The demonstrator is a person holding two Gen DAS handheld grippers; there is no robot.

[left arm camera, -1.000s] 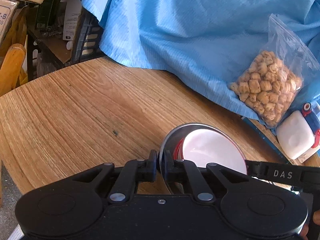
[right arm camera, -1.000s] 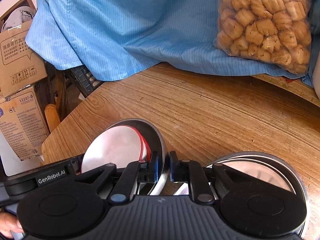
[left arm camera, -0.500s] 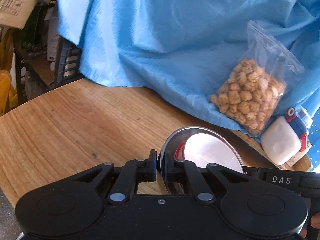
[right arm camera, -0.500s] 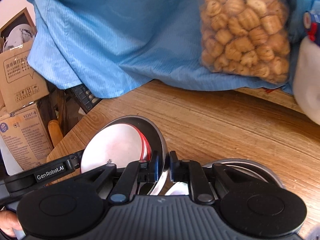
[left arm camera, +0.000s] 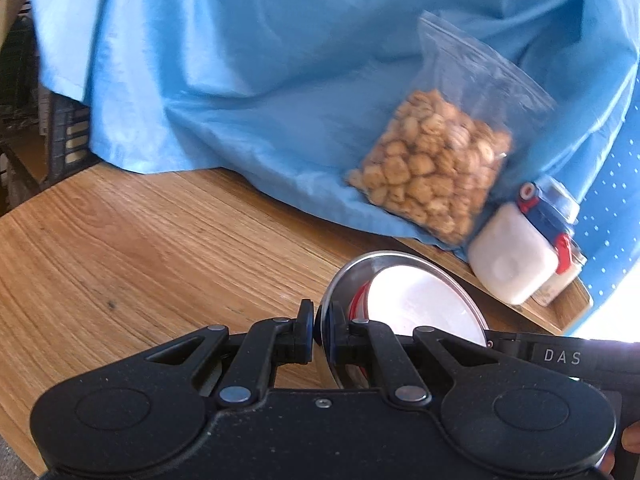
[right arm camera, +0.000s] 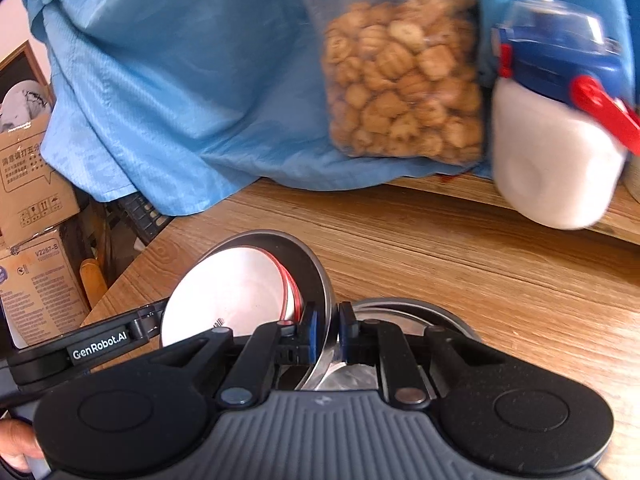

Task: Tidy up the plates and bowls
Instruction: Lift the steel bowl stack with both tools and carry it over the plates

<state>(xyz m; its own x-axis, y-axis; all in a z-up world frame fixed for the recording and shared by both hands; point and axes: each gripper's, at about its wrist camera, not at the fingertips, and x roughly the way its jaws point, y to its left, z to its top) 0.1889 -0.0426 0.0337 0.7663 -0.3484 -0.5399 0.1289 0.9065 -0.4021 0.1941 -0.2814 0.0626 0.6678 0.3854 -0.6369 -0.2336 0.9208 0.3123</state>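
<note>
Both grippers hold one steel plate [left arm camera: 360, 276] by opposite rims, above the wooden table [left arm camera: 160, 248]. A white bowl with a red rim [left arm camera: 420, 304] sits in the plate. My left gripper [left arm camera: 320, 332] is shut on the plate's left rim. In the right wrist view my right gripper [right arm camera: 326, 332] is shut on the right rim of the same plate [right arm camera: 308, 264], with the bowl [right arm camera: 228, 288] inside. A second steel plate [right arm camera: 432, 316] lies on the table under the right gripper, mostly hidden.
A blue cloth [left arm camera: 260, 60] drapes over the back of the table. A clear bag of biscuits [left arm camera: 432, 168] leans on it. A white jar with a blue lid and red clasp [left arm camera: 516, 256] stands at the right. Cardboard boxes [right arm camera: 32, 220] stand left of the table.
Both grippers have carried the plate and bowl to the right and toward the jar and biscuit bag, which now look nearer. The grip on both rims is unchanged.
</note>
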